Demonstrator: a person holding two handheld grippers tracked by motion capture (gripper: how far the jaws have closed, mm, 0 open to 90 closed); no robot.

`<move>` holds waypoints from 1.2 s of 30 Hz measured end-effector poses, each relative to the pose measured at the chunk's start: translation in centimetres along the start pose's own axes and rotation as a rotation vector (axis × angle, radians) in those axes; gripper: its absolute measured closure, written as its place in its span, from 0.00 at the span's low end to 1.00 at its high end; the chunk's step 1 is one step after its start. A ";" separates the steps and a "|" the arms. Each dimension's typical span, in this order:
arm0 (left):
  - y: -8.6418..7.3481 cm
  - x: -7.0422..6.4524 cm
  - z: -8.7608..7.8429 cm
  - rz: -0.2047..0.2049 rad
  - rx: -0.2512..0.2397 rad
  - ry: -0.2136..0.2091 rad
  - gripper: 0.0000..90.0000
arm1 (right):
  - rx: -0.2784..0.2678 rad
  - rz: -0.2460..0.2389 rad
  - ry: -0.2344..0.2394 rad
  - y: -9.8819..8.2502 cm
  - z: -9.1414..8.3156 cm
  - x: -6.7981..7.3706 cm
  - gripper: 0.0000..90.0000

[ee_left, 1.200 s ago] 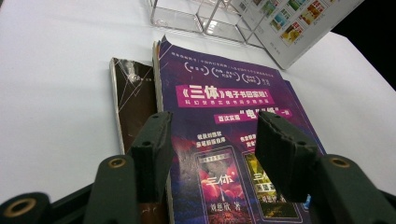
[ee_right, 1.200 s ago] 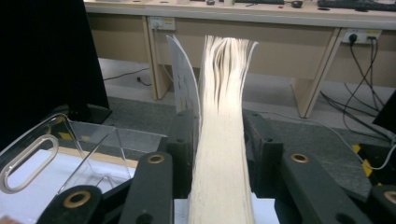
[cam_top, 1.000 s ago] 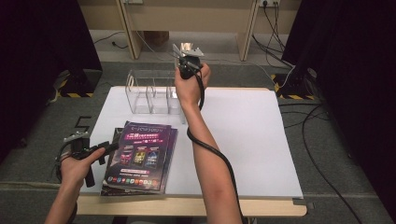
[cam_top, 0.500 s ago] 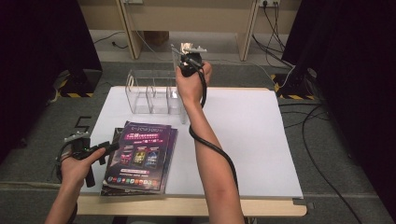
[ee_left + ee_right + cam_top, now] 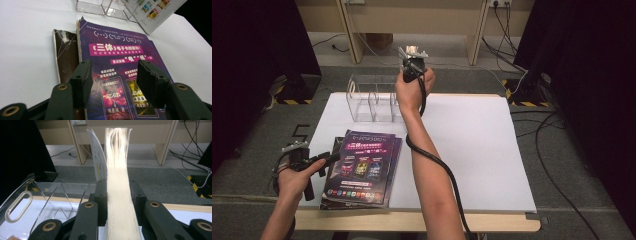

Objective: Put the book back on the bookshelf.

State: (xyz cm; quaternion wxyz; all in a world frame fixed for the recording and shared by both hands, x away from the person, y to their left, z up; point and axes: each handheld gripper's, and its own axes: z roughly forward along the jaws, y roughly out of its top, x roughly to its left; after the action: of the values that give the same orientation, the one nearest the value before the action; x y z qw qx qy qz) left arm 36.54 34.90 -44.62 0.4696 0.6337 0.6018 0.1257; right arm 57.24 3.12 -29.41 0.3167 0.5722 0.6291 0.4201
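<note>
My right gripper [image 5: 412,59] is raised over the back of the table, holding a thin book [image 5: 411,50] upright by its spine side. In the right gripper view its jaws [image 5: 117,185] have just been closing and now press on the book [image 5: 117,150], whose pages fan out above them. A clear acrylic rack [image 5: 372,98] with several slots stands just below and left of that hand. My left gripper [image 5: 323,160] rests open at the left edge of a purple magazine [image 5: 364,165]. Nothing is between its jaws [image 5: 113,73].
The purple magazine [image 5: 117,50] lies on a stack, with a dark book [image 5: 65,55] sticking out beneath it. A white sheet [image 5: 472,145] covers the table. A wooden frame and cables are on the floor beyond the far edge.
</note>
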 end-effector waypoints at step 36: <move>0.0 -0.4 -0.1 0.015 -0.005 0.005 0.51 | -0.063 -0.103 0.212 -7.9 -5.6 -2.5 0.68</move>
State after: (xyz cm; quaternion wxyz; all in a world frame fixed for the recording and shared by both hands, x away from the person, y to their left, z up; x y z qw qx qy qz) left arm 36.38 34.55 -44.38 0.4685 0.6368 0.5979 0.1323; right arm 49.07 -0.22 -34.16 0.2873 0.4812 0.6743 0.4808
